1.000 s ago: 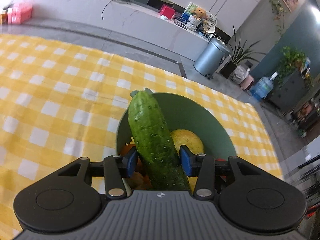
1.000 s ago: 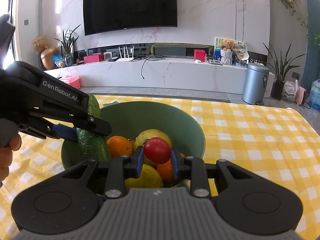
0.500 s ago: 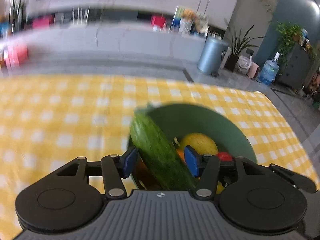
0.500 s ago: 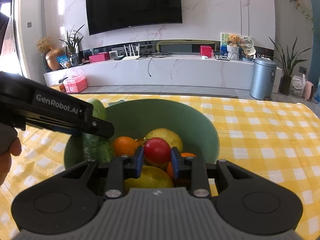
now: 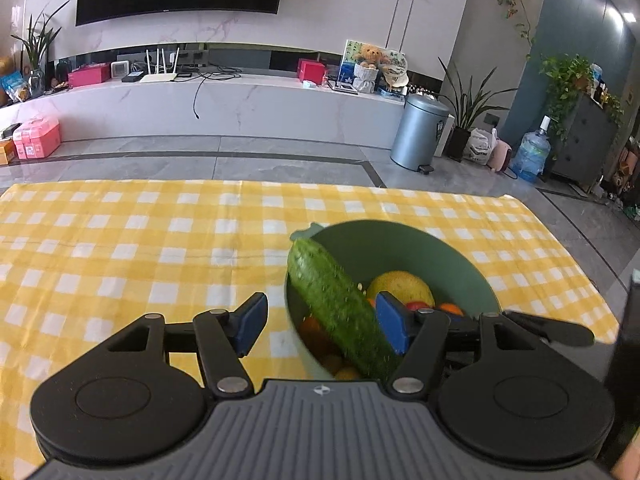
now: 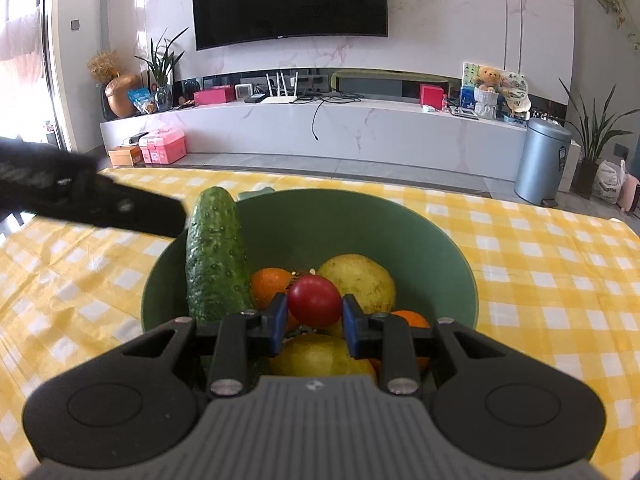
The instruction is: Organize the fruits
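Note:
A green bowl [image 5: 440, 248] stands on the yellow checked cloth and also shows in the right wrist view [image 6: 360, 224]. It holds a cucumber [image 5: 340, 308], which leans against the bowl's left wall [image 6: 214, 256], plus a yellow pear [image 6: 358, 280], oranges [image 6: 270, 286] and a lemon [image 6: 320, 356]. My left gripper [image 5: 320, 326] is open, its fingers apart on either side of the cucumber's lower part. My right gripper [image 6: 314, 326] is shut on a red tomato [image 6: 315, 306], held just above the fruit in the bowl.
The yellow checked tablecloth [image 5: 120, 248] spreads to the left of the bowl. The table's far edge meets grey floor. A steel bin [image 5: 418, 132] and a white TV bench [image 6: 340, 124] stand beyond. The left gripper's body [image 6: 92, 200] reaches in from the left.
My left gripper has opened and let go of the cucumber, which now leans in the bowl, and it has drawn back to the left. My right gripper still holds the tomato.

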A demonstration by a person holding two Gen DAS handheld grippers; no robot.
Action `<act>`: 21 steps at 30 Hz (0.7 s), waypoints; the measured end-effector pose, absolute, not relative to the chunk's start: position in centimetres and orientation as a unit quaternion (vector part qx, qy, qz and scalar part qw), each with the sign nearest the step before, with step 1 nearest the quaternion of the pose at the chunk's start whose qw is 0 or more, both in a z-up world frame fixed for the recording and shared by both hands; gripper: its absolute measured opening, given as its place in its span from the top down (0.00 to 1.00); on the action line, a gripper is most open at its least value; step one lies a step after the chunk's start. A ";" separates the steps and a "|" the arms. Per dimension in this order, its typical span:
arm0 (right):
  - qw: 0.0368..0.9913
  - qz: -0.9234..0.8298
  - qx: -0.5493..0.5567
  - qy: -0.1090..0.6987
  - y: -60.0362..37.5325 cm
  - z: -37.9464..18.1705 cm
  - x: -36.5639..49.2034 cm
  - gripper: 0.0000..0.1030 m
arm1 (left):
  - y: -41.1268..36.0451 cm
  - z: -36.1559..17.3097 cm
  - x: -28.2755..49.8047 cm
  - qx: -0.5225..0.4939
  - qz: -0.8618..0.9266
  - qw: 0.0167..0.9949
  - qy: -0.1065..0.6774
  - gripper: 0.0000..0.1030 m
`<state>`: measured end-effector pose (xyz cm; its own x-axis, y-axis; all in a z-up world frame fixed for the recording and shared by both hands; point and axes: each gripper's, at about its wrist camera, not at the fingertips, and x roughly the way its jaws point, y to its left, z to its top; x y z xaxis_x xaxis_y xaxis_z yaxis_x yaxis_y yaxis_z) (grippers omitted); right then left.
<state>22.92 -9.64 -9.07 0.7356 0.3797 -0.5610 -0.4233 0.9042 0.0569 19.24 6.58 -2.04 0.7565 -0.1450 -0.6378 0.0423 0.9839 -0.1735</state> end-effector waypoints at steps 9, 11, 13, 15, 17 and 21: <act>0.934 0.207 0.003 0.292 -10.8 -8.1 22.7 0.60 | 6.5 -1.5 16.2 -0.044 -0.052 0.939 0.336 0.28; 0.937 0.206 0.014 0.282 -11.3 -7.3 22.6 0.59 | 6.2 -1.3 15.5 -0.036 -0.056 0.940 0.334 0.28; 0.939 0.203 0.019 0.276 -11.6 -6.5 22.3 0.59 | 6.0 -1.1 14.8 -0.029 -0.064 0.942 0.329 0.28; 0.943 0.199 0.025 0.266 -12.1 -5.4 21.7 0.58 | 5.6 -1.0 14.0 -0.015 -0.068 0.944 0.323 0.28; 0.947 0.192 0.032 0.254 -12.8 -4.3 20.6 0.51 | 5.2 -0.9 13.1 0.004 -0.068 0.947 0.313 0.28; 0.957 0.180 0.036 0.222 -14.0 -2.4 17.4 0.43 | 4.0 -0.6 10.8 0.048 -0.063 0.957 0.280 0.28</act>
